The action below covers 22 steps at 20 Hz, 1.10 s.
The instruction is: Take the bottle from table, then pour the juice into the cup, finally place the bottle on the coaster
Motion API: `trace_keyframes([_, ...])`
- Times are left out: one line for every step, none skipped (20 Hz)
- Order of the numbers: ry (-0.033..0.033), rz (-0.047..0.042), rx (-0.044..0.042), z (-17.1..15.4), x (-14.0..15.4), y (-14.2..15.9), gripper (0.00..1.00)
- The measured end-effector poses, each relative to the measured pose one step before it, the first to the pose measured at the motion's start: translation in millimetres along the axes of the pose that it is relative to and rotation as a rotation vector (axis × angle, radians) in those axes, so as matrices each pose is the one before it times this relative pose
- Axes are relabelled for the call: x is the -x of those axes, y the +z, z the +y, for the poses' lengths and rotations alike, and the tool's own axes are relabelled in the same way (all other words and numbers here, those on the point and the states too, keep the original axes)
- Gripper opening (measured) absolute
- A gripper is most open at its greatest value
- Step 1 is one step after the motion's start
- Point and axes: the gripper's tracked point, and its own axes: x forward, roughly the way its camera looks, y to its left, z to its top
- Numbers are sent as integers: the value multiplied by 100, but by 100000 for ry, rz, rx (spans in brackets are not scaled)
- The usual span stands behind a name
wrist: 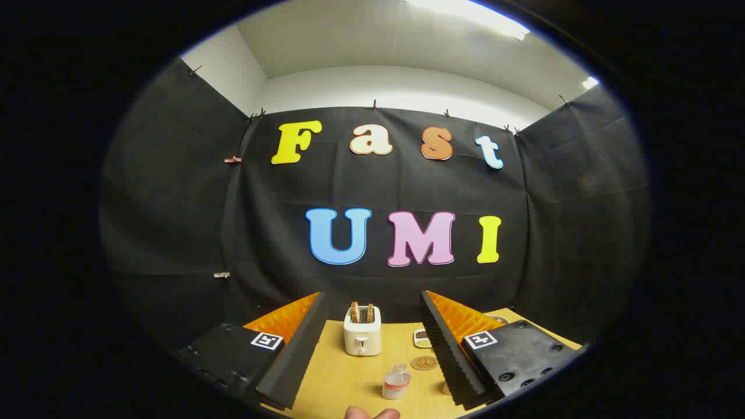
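Observation:
A small clear bottle (397, 382) with pale pink juice at its bottom stands upright on the wooden table (343, 378), between my two fingers and low in the gap. My gripper (372, 302) is open, with nothing touching either finger. A round brown coaster (424, 363) lies just behind the bottle, close to the right finger. A sliver of a pale cup (445, 388) peeks out beside the right finger, mostly hidden by it.
A white toaster (362, 337) with two slices of bread stands farther back on the table, centred ahead of the fingers. A small patterned mat (422, 338) lies right of it. A person's fingertips (372, 413) show at the near table edge.

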Motion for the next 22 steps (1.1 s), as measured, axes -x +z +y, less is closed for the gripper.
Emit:
trace_keyframes([935,-531,-460,447,43,154,97])
trace_keyframes([550,-568,-541,250,223,132,97])
trace_keyframes([522,-658,-742,320,103,79,97])
trace_keyframes([295,-458,-716,188,-43,-27,97])
trace_keyframes([-60,218,-445,69,-129,-153,97])
trace_keyframes([-109,771,-191,-44,-52,-288,97])
trace_keyframes([138,964,51,4,-14,-270,97])
trace_keyframes([-135,325,517,63,36,-22,97])
trace_keyframes([-294,-234,476,-97,48,242,97])
trace_keyframes([-723,-592,31,-137,86,202,97])
trace_keyframes([-650,-738,-632,-234,-122,227,97])
trace_keyframes([-441,-463,-824,-52,-102,-33,97])
trace_keyframes([-861,-336,-376,-252,-221,62,97])
trace_keyframes([-1382,-489,-228,-486,-114,165,97])
trace_keyframes([-1500,328,-310,-473,-213,-31,96])
trace_keyframes([-1958,587,-489,-432,-19,-101,96])
trace_keyframes([-328,-320,-106,-67,87,66,97])
trace_keyframes([258,197,365,301,42,-104,97])
trace_keyframes([875,674,145,169,187,-383,99])
trace_keyframes([1762,549,-176,621,21,-324,100])
trace_keyframes([1280,722,-63,424,107,-544,100])
trace_keyframes([660,838,72,135,144,-707,100])
